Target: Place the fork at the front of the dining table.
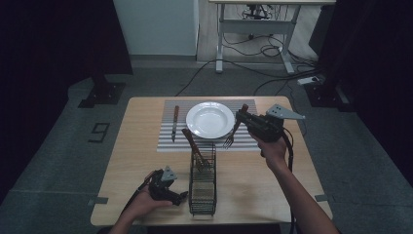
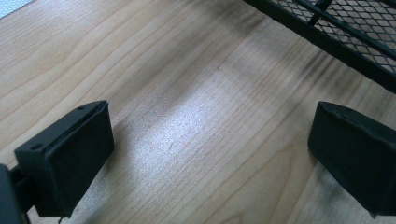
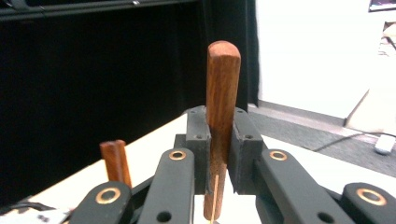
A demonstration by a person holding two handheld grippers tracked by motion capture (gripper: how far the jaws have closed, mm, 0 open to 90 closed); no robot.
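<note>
The fork (image 1: 234, 130), its wooden handle clamped in the right gripper (image 1: 242, 118), hangs tines-down just right of centre in the high view, over the striped placemat (image 1: 168, 139) beside the right rim of the white plate (image 1: 210, 120). To do this well, I would lower it until the tines touch the mat, lay the handle flat and parallel to the knife (image 1: 175, 123) left of the plate, then release. The left gripper (image 1: 181, 197) rests wide and empty on the bench (image 1: 131, 156) at lower left, just beside the black mesh caddy (image 1: 202, 187).
</note>
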